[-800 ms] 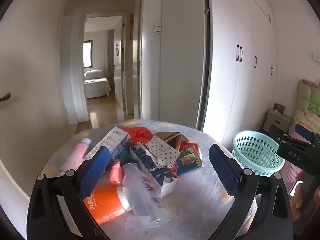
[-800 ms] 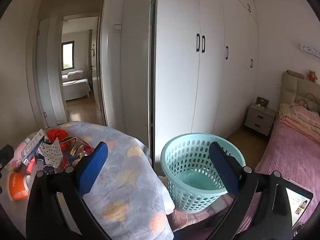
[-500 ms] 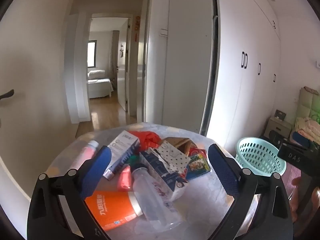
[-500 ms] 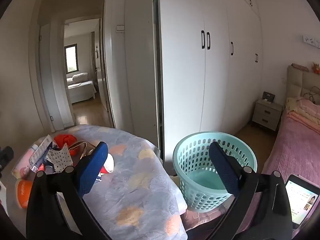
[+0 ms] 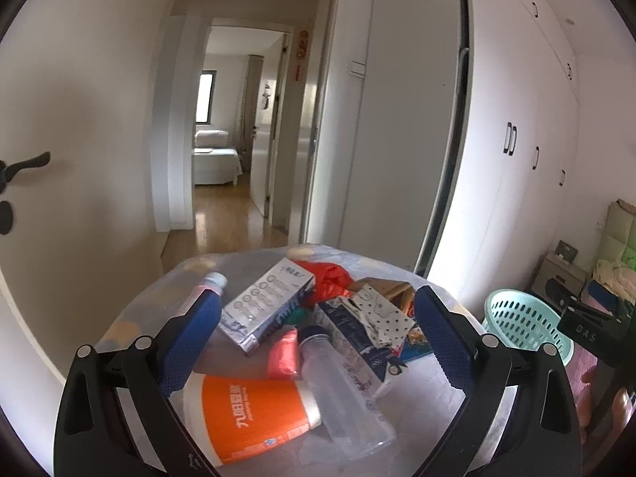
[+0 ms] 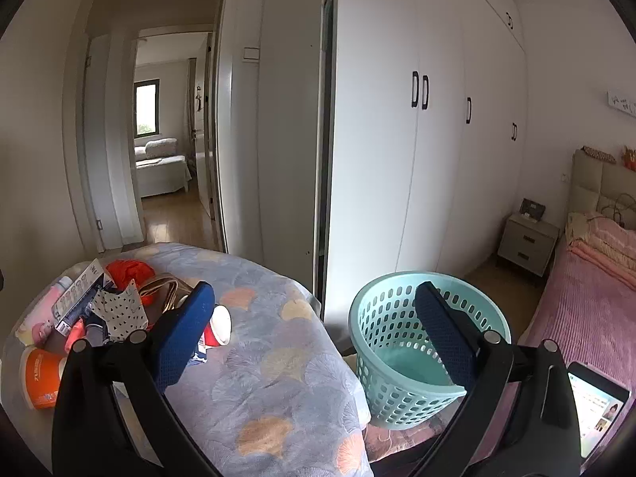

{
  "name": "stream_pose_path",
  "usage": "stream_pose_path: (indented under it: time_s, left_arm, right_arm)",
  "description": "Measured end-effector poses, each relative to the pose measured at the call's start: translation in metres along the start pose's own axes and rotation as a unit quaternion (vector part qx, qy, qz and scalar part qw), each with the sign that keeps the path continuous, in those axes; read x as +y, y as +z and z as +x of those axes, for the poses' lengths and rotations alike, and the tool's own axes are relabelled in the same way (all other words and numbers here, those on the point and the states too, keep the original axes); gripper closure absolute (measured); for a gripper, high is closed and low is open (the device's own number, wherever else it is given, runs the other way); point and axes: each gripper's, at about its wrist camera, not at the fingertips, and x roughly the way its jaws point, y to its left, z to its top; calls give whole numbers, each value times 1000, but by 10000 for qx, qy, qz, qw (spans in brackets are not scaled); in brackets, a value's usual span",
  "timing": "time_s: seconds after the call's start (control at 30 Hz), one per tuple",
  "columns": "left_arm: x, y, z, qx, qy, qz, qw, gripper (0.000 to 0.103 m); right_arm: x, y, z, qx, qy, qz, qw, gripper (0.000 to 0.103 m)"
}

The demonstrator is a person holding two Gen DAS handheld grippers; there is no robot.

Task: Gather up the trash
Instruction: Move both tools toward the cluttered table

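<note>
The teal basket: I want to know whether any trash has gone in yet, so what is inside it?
The teal basket shows only bare bottom and perforated wall, with no trash visible. The right gripper, its jaws open, has one finger covering part of the interior, so that part cannot be checked.

Left claw (image 5: 316,342) closer to the trash pile (image 5: 318,326), right claw (image 6: 314,338) slightly rightward.

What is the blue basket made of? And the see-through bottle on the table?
The basket looks like plastic: smooth, evenly mint-blue, with neat rows of moulded holes. The bottle also seems plastic: clear and slightly cloudy, so the table cloth shows through it. It could be glass, but the dull shine suggests plastic.
</note>
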Motion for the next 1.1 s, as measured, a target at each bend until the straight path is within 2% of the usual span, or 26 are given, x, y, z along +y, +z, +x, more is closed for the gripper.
stream_pose_path:
  time_s: [0.3, 0.4, 1.1]
  left_arm:
    - [11, -1, -3, 39, 24, -95, 9999, 9]
    - [15, -1, -5, 27, 99, -102, 9999, 9]
    - [36, -2, -13, 0, 296, -238, 9993, 9]
  right_arm:
    - [9, 1, -3, -28, 76, -126, 9999, 8]
    - [12, 0, -2, -2, 129, -154, 9998, 11]
    - [24, 3, -2, 81, 290, -187, 9994, 11]
